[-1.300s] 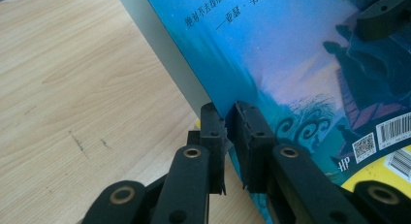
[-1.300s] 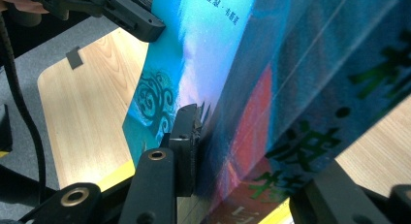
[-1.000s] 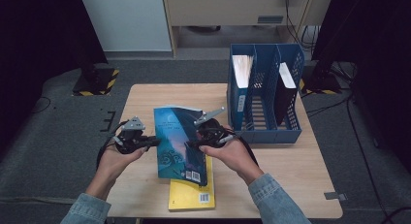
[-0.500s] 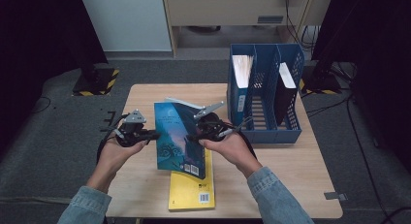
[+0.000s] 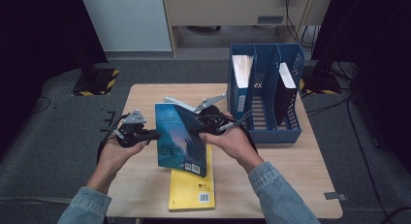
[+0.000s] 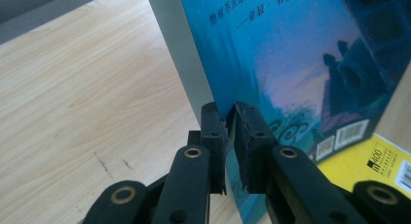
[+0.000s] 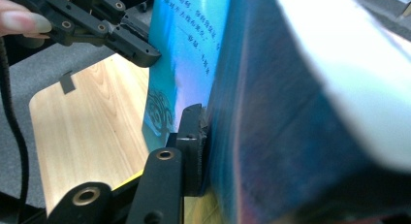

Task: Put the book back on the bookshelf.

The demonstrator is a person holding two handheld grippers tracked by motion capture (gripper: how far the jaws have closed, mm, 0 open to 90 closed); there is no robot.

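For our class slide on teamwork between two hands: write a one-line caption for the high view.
Two hand-held grippers, left and right, lift a blue book above a yellow book on the table.

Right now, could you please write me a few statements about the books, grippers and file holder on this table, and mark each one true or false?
1. Both grippers, the left gripper and the right gripper, clamp the blue book. True.
2. The blue book lies flat on the table. False: it is lifted and tilted.
3. A yellow book lies under the blue book. True.
4. The blue file holder is empty. False: paper items stand in it.
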